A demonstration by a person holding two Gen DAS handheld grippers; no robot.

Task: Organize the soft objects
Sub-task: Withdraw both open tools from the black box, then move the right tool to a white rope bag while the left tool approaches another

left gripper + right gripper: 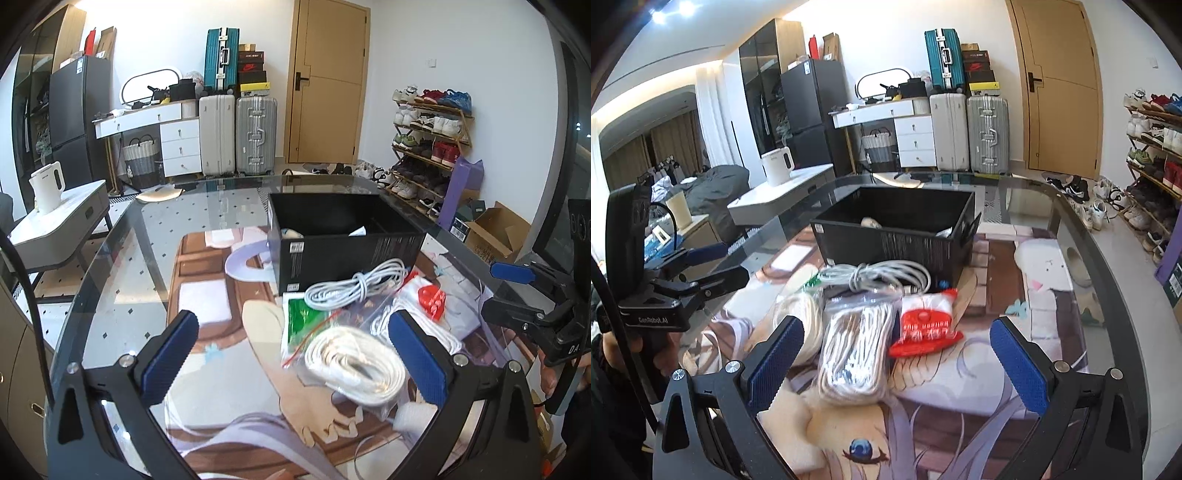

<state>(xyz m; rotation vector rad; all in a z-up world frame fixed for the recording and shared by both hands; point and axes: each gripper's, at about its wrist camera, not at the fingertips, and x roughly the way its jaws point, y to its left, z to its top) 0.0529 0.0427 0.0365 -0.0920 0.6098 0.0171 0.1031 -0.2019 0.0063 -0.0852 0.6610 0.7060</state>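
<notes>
A black box [347,247] [897,229] stands on the printed mat, with a pale soft item [870,222] inside. In front of it lie a coiled white cable [354,286] [875,275], a clear bag of white cord [855,354], a white flat strap roll in a bag [354,360], a red-and-white packet [927,325] [430,299] and a green packet [304,319]. My left gripper [295,354] is open, its fingers either side of the strap roll. Over the cord bag and red packet my right gripper [899,356] hangs open and empty.
The glass table [122,258] has a curved edge close on the left and far side. A side table with a white kettle [48,186] stands to the left. Suitcases [236,136], a door and a shoe rack [428,140] line the far wall. A hand [624,350] holds the left gripper.
</notes>
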